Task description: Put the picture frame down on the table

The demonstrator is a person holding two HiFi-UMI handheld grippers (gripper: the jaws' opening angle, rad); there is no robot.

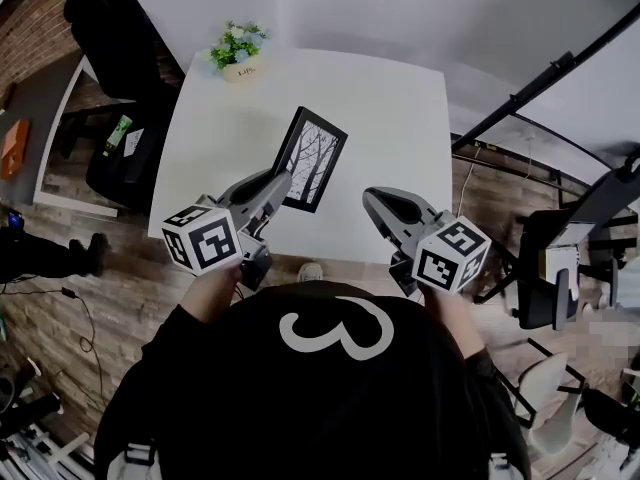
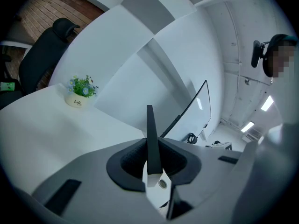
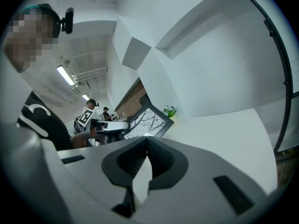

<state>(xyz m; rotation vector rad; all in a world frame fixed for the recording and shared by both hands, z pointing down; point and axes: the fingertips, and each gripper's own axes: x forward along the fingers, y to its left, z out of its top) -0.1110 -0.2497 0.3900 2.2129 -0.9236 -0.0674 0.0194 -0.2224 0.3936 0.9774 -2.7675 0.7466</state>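
**Progress.** The left gripper is clamping the picture frame by its near edge. In the left gripper view the frame is running edge-on straight between the jaws, which are pressing on both of its faces. The right gripper is waiting beside the frame without touching it, and its own view shows its jaws closed together on nothing. The frame is standing tilted ahead of the left jaws, over the near part of the table, with its picture side facing up and toward the right gripper. Whether its far edge is touching the tabletop cannot be told. By judgement the set-down is only partly done: laying the frame flat and letting go are still to come.

**Materials.** The frame is a thin, rigid rectangle with narrow matte black moulding around a black-and-white print of bare trees. A pale backing and a small round fitting are showing just behind the pads, which are dark and ribbed. The table is smooth, plain white and flat. Well beyond the jaws, a small round cream pot of flowers is sitting at the table's far edge.
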